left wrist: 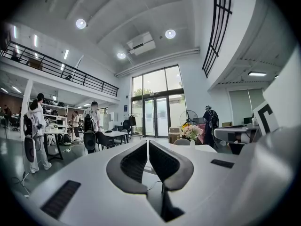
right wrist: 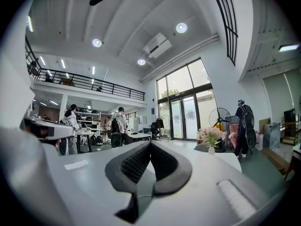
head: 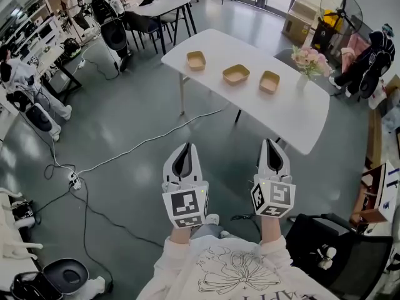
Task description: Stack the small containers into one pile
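Three small containers stand in a row on the white table [head: 250, 108]. The first container [head: 195, 60] is toward the table's far-left end and the middle container [head: 236, 74] is near the table's centre. The third container [head: 269, 81] is just beyond that, toward the flower vase [head: 306, 64] at the table's right edge. All three are set apart and none is nested, so no stacking is judged done.

The left gripper [head: 184, 150] and right gripper [head: 270, 145] are held well short of the table, over the floor on its near side. Both are clenched, pads meeting at the tips, with nothing caught between them in either gripper view.

The containers are judged light and thin-walled, likely paper pulp. Some flex is expected, and they could be crushed easily or skated across the smooth top if nudged. A hold is best taken on one side wall at the rim, one jaw inside and one outside, with gentle pressure. The tapered shape is expected to allow nesting.
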A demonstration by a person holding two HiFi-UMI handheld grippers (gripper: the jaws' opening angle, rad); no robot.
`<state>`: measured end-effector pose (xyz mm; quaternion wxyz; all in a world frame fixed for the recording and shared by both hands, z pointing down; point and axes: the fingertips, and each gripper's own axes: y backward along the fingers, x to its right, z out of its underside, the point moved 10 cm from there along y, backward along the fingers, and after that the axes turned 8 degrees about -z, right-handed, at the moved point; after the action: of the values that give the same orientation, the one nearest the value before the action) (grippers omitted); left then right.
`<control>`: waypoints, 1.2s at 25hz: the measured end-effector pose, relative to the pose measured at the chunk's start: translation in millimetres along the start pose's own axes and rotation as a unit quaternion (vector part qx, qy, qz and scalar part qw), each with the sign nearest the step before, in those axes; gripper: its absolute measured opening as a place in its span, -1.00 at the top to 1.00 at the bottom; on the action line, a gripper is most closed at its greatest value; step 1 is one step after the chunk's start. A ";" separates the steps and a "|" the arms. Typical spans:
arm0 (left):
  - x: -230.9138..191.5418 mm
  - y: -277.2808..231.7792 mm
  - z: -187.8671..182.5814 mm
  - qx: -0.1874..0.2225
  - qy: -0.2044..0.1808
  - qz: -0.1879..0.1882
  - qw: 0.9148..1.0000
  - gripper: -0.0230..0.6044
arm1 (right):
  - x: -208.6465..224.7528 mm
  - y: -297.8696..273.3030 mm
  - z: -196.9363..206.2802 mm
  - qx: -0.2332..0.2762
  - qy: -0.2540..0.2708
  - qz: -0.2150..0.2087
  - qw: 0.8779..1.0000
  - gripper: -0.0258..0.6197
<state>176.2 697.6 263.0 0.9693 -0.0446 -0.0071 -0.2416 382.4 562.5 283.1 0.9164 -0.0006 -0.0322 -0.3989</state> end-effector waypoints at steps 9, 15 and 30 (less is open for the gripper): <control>-7.3 -42.7 9.7 -0.009 -0.002 0.012 1.000 0.87 | 6.0 -36.9 15.1 -0.009 -0.008 0.012 1.000 0.88; -7.3 -67.3 13.0 -0.019 -0.002 0.013 1.000 0.87 | 15.3 -59.6 22.5 -0.023 -0.017 0.015 0.999 0.88; 12.4 -233.9 5.4 -0.028 0.002 -0.004 1.000 0.87 | 96.2 -225.3 28.3 -0.031 -0.031 0.002 0.999 0.88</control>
<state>77.5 486.6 288.2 0.9666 -0.0714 0.0015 -0.2461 281.3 339.4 311.5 0.9152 -0.0416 -0.0478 -0.3979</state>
